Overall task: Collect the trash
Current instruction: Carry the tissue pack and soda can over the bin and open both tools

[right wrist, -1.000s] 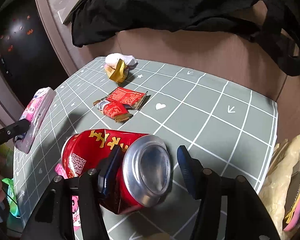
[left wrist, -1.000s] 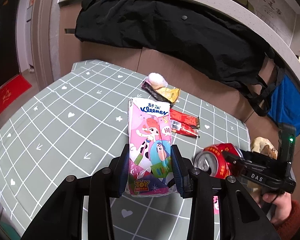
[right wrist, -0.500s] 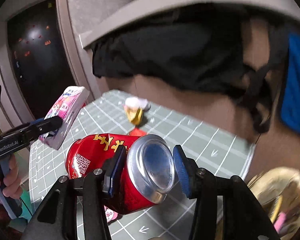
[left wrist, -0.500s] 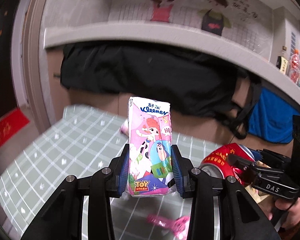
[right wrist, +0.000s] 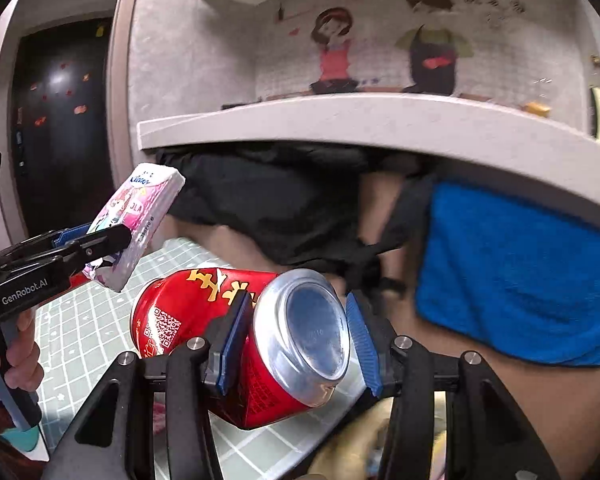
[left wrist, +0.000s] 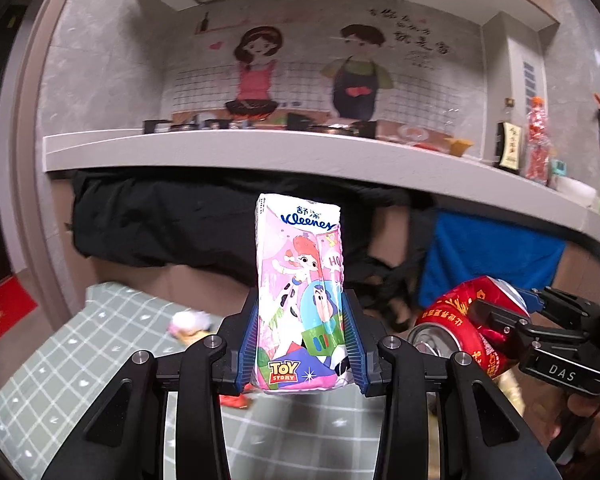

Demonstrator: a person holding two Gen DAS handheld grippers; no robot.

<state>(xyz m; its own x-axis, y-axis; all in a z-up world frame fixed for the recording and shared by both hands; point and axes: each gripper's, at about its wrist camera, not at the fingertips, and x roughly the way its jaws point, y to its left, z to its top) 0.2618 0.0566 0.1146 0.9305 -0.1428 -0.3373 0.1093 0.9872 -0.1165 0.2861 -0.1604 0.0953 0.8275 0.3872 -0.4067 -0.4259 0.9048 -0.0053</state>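
Red drink can (right wrist: 236, 344) clamped in right tool (right wrist: 296, 344); Kleenex tissue pack (left wrist: 300, 300) clamped in left tool (left wrist: 302, 344), both above the desk (left wrist: 60, 380). Wrappers (left wrist: 192, 326) remain uncollected.

We see a pink Kleenex tissue pack (left wrist: 300, 292) with cartoon print standing upright, lifted above the green checked table. Beside it to the right a dented red drink can (right wrist: 260, 340) lies tilted on its side, silver base facing us, also aloft.

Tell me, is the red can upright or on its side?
On its side: the red can lies crosswise in the right gripper, base facing the camera.
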